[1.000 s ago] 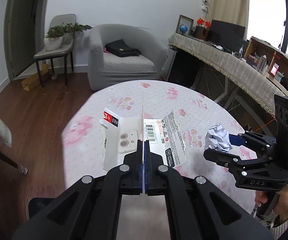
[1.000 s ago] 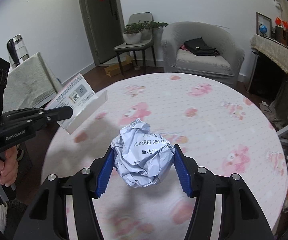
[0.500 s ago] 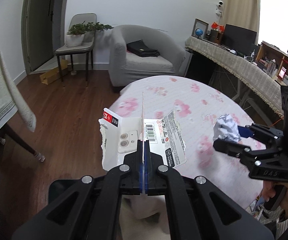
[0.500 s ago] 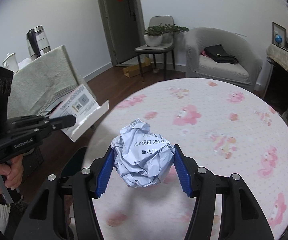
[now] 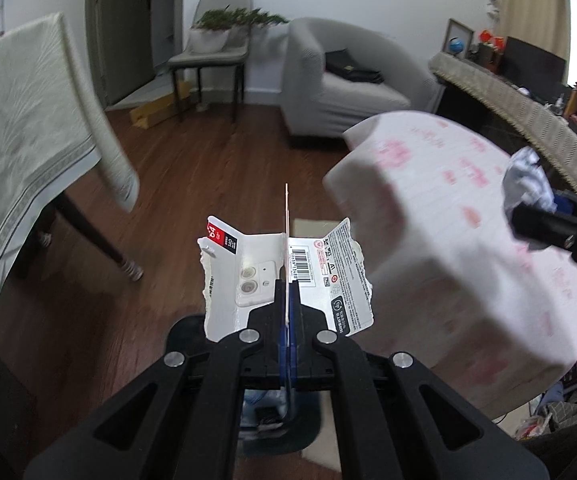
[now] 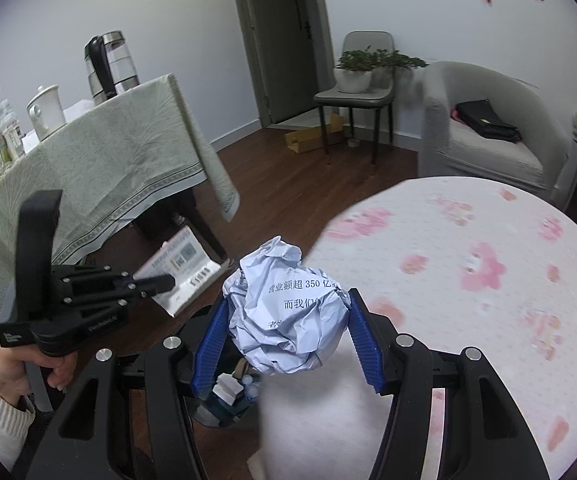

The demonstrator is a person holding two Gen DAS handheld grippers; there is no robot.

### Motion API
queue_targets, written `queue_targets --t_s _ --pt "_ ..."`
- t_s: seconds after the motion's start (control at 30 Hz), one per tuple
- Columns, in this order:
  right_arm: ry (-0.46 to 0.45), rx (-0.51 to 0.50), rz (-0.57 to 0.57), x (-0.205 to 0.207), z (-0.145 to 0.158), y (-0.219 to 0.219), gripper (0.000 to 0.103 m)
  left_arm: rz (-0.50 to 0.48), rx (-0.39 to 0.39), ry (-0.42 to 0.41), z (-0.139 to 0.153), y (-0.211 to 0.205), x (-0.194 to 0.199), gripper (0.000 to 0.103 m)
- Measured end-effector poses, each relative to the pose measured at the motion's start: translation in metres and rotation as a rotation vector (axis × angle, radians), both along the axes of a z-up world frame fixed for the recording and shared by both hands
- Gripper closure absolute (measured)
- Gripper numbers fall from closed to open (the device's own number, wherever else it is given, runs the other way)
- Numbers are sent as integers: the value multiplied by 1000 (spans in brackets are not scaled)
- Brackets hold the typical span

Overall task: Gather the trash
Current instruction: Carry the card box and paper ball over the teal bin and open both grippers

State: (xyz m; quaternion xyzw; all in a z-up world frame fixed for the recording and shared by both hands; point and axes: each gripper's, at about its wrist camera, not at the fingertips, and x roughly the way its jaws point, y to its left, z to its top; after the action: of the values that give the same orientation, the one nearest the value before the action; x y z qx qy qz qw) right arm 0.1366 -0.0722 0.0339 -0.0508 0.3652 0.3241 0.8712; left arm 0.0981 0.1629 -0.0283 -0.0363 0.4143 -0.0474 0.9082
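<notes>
My left gripper [image 5: 287, 300] is shut on a torn white cardboard package [image 5: 244, 276] with a barcode, held over the wooden floor left of the round table. The package also shows in the right wrist view [image 6: 184, 268]. My right gripper [image 6: 284, 332] is shut on a crumpled ball of printed paper [image 6: 288, 320], held over the table's left edge; the ball also shows in the left wrist view [image 5: 526, 178]. A dark bin [image 6: 224, 404] holding scraps sits on the floor below both grippers, also low in the left wrist view [image 5: 280, 424].
The round table with a pink bear cloth [image 6: 488, 280] is to the right. A second table with a grey-green cloth [image 6: 100, 160], kettle and jars stands to the left. A grey armchair [image 6: 488, 128] and a chair with a plant [image 6: 360, 84] stand at the back.
Both grippers have swung left off the round table toward the floor, each still holding its trash. The bin has come into view beneath them.
</notes>
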Motion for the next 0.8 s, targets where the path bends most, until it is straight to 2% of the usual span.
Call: queue_targets --t_s 0.2,0.5,0.6,0.67,0.8 --pt "13 -12 42 0 -7 39 44 37 1 57 -23 37 -4 101" --pt "31 -34 100 -4 -19 95 44 33 -15 157 -55 63 -10 100" --pt "41 -33 112 -5 -23 107 44 50 5 175 -63 69 -13 93" --pt "46 -36 122 -5 -26 116 44 51 -3 182 -66 74 -16 81" --pt "58 -53 138 -6 -34 131 44 65 -15 177 -65 83 -21 75"
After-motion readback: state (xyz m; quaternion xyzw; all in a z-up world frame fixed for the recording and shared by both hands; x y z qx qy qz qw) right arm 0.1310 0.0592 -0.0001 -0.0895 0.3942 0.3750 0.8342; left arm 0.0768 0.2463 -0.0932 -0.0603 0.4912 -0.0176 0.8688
